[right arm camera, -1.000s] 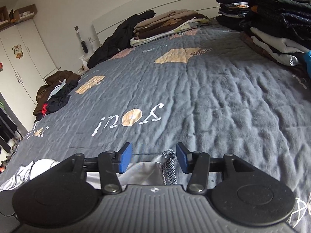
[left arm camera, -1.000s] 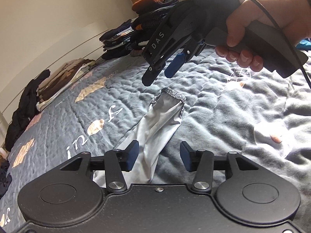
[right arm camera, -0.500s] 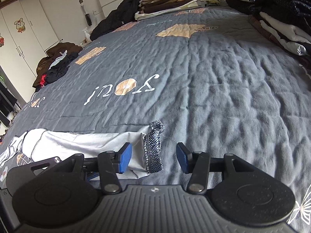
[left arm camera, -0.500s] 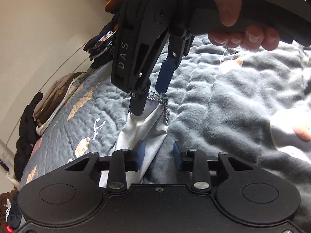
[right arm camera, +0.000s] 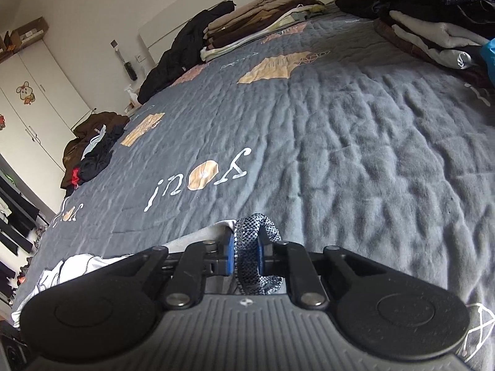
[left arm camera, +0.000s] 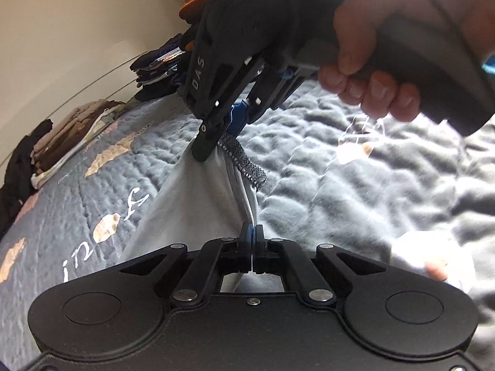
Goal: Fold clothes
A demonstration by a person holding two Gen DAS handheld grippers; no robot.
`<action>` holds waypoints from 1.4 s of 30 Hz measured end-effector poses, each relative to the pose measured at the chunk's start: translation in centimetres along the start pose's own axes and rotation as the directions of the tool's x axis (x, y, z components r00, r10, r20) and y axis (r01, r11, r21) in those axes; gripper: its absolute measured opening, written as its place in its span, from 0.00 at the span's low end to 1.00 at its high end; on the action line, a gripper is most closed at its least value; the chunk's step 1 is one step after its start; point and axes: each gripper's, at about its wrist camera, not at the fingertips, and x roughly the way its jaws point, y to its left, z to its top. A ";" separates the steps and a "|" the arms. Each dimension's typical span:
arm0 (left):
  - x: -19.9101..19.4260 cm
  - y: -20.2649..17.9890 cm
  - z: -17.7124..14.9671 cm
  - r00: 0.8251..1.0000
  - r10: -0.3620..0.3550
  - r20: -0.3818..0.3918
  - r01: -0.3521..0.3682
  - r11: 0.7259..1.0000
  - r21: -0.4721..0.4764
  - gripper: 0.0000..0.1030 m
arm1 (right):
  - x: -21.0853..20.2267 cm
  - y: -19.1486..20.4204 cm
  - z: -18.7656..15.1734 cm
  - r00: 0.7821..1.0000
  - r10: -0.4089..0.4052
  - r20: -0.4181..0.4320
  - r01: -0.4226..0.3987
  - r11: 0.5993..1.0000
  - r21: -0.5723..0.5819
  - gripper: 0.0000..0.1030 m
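Both grippers, left point(left arm camera: 253, 235) and right point(right arm camera: 244, 255), pinch the grey sleeve point(left arm camera: 198, 198).

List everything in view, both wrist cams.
sleeve: 1, pale grey, on the bed, pinched by both grippers
cuff: 1, speckled black-white, sleeve end
bedspread: 1, grey with tan patches, under everything
folded stacks: several, brown, beige, dark, far edge of the bed
loose pile: 1, brown-black, bed's left edge
wardrobe: 1, white, left wall
left gripper: shut on sleeve
right gripper: shut on cuff
hand: 1, holding right gripper
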 end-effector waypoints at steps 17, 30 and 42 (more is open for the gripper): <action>0.6 -2.5 -0.5 0.997 0.063 -0.041 -0.060 0.994 0.087 0.13 | 0.9 0.0 -0.6 0.984 -0.153 -0.092 0.142 0.983 -0.116 0.45; 3.3 -6.2 0.2 0.984 0.173 0.035 -0.175 0.942 0.287 0.36 | 1.1 -1.0 -0.6 0.989 -0.106 -0.100 0.100 0.993 -0.066 0.48; 0.4 -5.2 1.0 0.996 0.049 0.072 -0.060 0.985 0.164 0.03 | 2.8 -2.6 -1.7 0.983 -0.177 -0.052 0.176 0.984 -0.017 0.43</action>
